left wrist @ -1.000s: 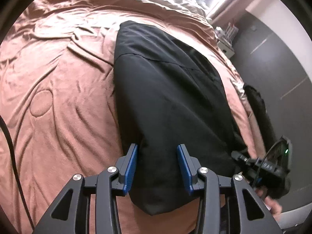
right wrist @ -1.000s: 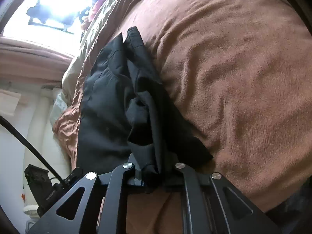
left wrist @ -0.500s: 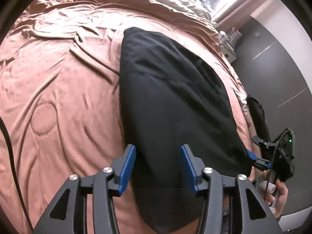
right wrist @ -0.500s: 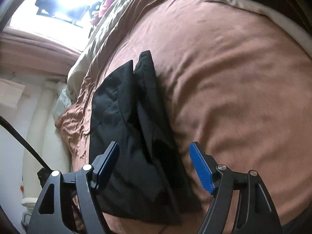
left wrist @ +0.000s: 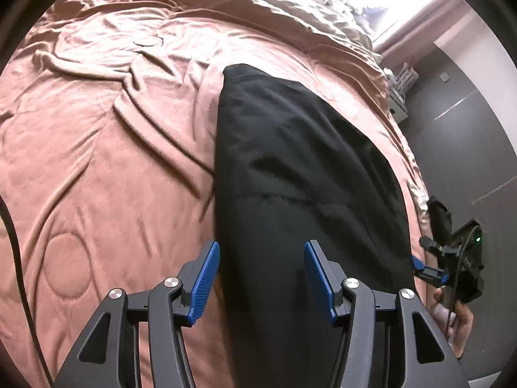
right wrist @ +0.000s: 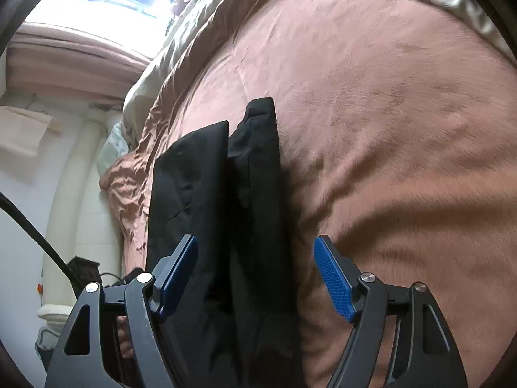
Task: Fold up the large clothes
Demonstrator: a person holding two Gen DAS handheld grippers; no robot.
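The black garment [left wrist: 300, 174] is lying on the brown bedspread [left wrist: 97, 161], near the edge of the bed where the person is standing, already folded lengthwise into 1 long narrow strip with 2 layers showing side by side in the right wrist view. Its long axis is running from that near edge away toward the far side. Likely the crosswise folds are remaining. The left gripper [left wrist: 261, 278] and right gripper [right wrist: 255, 278] are both hovering released, gripping nothing, jaws just having spread.
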